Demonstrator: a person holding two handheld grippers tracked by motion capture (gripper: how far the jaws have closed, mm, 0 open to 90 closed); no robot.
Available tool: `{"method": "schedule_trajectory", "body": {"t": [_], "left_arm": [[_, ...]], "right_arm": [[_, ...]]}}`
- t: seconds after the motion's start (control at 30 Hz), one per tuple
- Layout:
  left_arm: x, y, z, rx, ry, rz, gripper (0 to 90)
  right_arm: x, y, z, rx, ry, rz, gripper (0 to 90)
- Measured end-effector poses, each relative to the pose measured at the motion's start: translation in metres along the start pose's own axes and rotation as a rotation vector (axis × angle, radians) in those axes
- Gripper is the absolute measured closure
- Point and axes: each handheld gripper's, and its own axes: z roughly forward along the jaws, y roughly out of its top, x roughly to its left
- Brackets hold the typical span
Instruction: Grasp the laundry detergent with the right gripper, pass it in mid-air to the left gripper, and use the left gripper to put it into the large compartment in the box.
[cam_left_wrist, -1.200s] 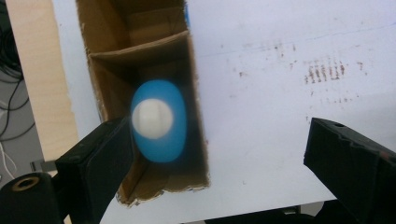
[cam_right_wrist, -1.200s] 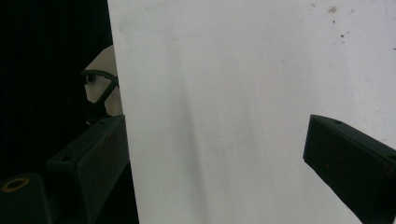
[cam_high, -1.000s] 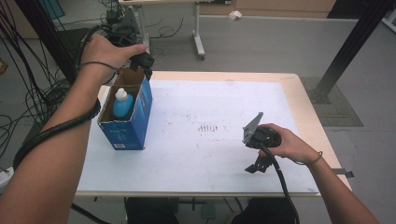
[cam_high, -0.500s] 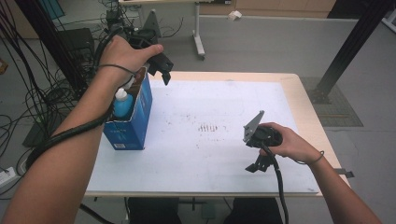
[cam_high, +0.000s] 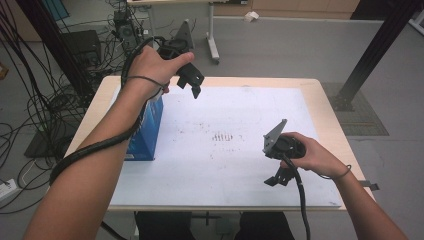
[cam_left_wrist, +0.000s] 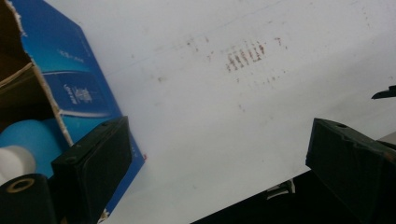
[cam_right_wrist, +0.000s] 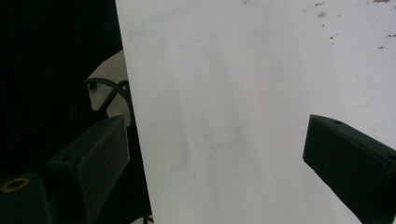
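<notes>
White table top (cam_high: 240, 165), blue box (cam_high: 147, 132) with bottle (cam_left_wrist: 25, 140) inside, my left claw (cam_high: 192, 85) wide apart above it, my right claw (cam_high: 277, 179) wide apart too

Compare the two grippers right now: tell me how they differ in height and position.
The left gripper is raised above the table near the far edge, beside the blue box; the right gripper sits low near the front edge. The left hangs over the white mat; the right points at the mat's front edge. Both stand open and empty.
</notes>
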Motion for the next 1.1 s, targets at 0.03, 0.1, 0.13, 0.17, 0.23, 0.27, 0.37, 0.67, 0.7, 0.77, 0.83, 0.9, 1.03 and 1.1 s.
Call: {"method": "schedule_trajectory", "body": {"t": [0.03,0.1,0.13,0.17,0.23,0.27,0.37,0.67,0.7,0.77,0.83,0.9,1.03,1.1], "left_arm": [[-0.002,0.0,0.002,0.0,0.0,0.002,7.4],[-0.005,0.001,0.006,-0.002,-0.009,0.007,7.5],[-0.006,0.001,0.008,-0.001,-0.012,0.008,7.5],[-0.008,0.001,0.01,0.0,-0.012,0.01,7.5],[-0.01,0.001,0.015,0.003,-0.009,0.016,7.5],[-0.012,0.002,0.017,0.006,-0.008,0.016,7.5],[-0.015,0.001,0.027,0.01,-0.003,0.014,7.3],[-0.02,-0.002,0.057,0.058,0.018,0.036,7.5],[-0.02,-0.003,0.06,0.06,0.02,0.035,7.5],[-0.02,-0.004,0.066,0.061,0.029,0.036,7.8],[-0.02,-0.005,0.071,0.06,0.036,0.041,8.0],[-0.021,-0.006,0.077,0.064,0.039,0.044,8.2],[-0.02,-0.006,0.088,0.069,0.051,0.041,8.8],[-0.02,-0.006,0.093,0.077,0.053,0.041,8.9]], "right_arm": [[0.001,0.0,0.0,0.0,0.002,-0.002,6.8],[0.002,0.0,-0.001,0.0,-0.001,0.003,6.9],[0.003,0.0,-0.001,0.0,0.0,0.005,6.9],[0.003,0.001,-0.001,-0.002,0.0,0.001,6.8],[0.003,0.001,0.0,0.001,0.0,0.0,6.9],[0.003,0.002,0.0,0.001,0.0,-0.001,6.8],[0.004,0.003,0.0,0.002,0.0,-0.004,6.8],[0.003,0.006,0.002,0.003,0.005,-0.01,6.8],[0.003,0.006,0.002,0.004,0.003,-0.01,6.8],[0.003,0.007,0.002,0.003,0.005,-0.011,6.8],[0.003,0.007,0.001,0.004,0.003,-0.009,6.8],[0.002,0.007,0.001,0.003,0.002,-0.012,6.8],[0.001,0.006,0.0,-0.001,0.001,-0.012,6.8],[0.001,0.005,0.0,-0.001,0.0,-0.012,6.8]]}}
